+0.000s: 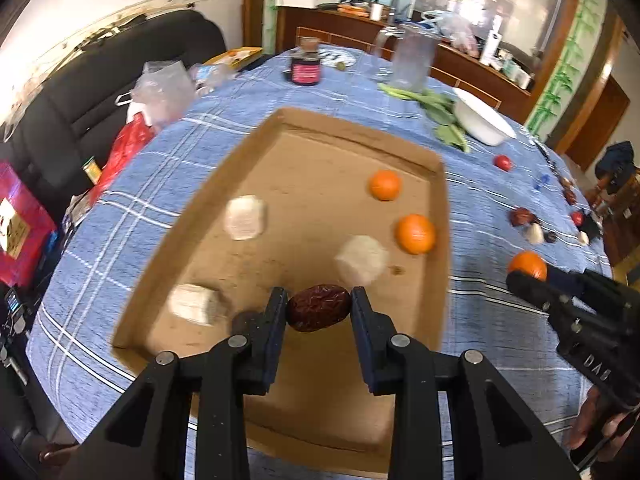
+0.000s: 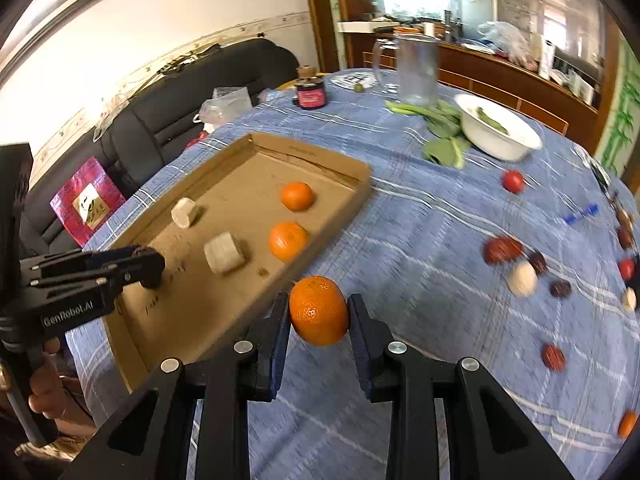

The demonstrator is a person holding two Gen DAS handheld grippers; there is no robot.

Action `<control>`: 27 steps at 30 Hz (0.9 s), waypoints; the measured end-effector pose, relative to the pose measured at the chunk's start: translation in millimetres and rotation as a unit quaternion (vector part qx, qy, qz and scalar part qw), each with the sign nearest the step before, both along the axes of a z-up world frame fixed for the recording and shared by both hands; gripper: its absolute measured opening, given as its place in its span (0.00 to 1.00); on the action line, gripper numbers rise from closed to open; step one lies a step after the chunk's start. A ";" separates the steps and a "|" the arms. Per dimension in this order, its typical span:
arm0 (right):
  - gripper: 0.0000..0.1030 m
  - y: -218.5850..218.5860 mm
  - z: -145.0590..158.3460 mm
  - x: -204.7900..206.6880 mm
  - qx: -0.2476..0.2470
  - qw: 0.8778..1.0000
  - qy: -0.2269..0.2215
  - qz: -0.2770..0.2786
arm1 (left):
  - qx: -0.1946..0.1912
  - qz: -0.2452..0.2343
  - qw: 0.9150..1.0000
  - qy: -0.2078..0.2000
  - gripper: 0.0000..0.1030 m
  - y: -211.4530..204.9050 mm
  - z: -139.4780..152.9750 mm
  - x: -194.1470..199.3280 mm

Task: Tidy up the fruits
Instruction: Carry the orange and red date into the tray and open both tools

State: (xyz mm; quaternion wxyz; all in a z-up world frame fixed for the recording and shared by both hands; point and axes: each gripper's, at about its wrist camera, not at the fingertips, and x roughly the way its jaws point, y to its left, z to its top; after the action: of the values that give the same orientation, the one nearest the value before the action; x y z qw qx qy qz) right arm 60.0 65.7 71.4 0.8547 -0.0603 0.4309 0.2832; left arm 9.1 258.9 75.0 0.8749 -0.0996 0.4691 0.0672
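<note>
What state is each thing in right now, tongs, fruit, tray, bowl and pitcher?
Left tongs: shut on date, over tray.
Right tongs: shut on orange, beside tray.
Tray: holds two oranges, white chunks.
Bowl: tilted, greens inside.
Pitcher: upright, looks empty.

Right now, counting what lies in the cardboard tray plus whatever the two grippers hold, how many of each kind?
Oranges: 3 (two in the tray, one in the right gripper)
White chunks: 3 (all in the tray)
Dates: 1 (in the left gripper)
Total: 7
</note>
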 end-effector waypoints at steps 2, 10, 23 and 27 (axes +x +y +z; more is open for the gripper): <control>0.31 13.2 0.3 7.7 0.000 1.000 0.001 0.007 | 0.005 0.007 1.000 0.003 0.30 10.8 -2.5 1.9; 0.31 69.7 -0.9 47.1 0.004 0.999 0.006 0.041 | 0.006 0.023 1.000 0.017 0.30 40.4 -14.8 23.2; 0.31 126.3 -40.2 84.5 -0.021 0.996 0.034 0.074 | 0.011 0.025 0.999 0.043 0.30 54.6 -38.2 47.3; 0.31 128.2 -45.8 88.0 -0.028 0.996 0.038 0.077 | 0.009 0.031 0.998 0.053 0.30 57.9 -45.4 51.4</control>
State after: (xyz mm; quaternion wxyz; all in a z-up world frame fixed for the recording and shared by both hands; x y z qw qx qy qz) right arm 148.0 193.9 25.7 0.8113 -0.1064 0.4647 0.3383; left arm 60.5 316.8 29.6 0.8473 -0.1022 0.5108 0.1038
